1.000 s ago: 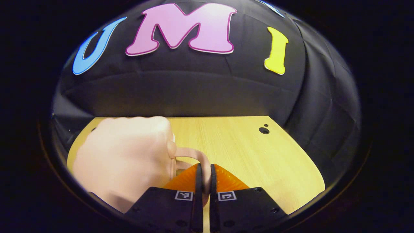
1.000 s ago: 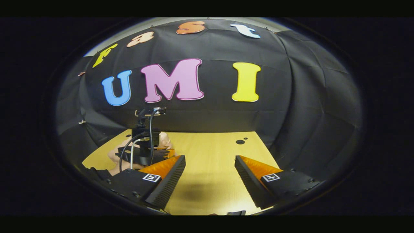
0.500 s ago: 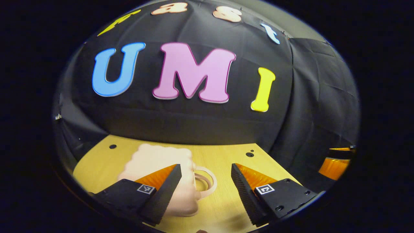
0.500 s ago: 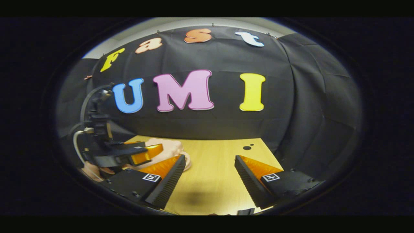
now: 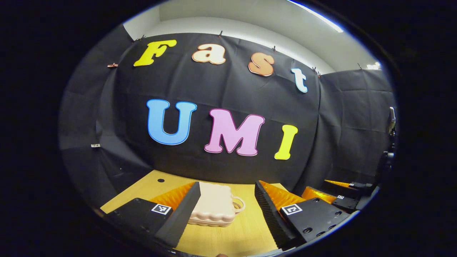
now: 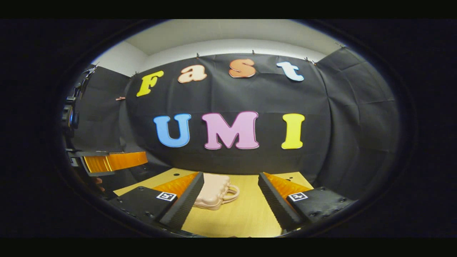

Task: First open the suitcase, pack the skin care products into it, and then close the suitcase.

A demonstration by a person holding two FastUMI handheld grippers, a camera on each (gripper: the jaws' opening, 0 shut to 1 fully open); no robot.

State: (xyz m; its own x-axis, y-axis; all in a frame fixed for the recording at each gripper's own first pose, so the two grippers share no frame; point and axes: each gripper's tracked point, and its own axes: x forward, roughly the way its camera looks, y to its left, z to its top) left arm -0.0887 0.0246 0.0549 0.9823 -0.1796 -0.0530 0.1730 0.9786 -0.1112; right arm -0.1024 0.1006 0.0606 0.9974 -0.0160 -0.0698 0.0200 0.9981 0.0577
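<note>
We see the pink suitcase (image 5: 214, 208) lying shut on the table (image 5: 246, 232), farther off than a second ago, when our left gripper (image 5: 225, 210) pinched its handle. That gripper now gapes wide and has lifted back, holding nothing. Our right gripper (image 6: 230, 200) stays wide too, and has also drawn away, the suitcase (image 6: 213, 195) ahead of it.

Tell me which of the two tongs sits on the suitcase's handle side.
The right tongs: the shut pink suitcase has its handle pointing right, and the right tongs sit right of the left tongs. Both are open.
</note>
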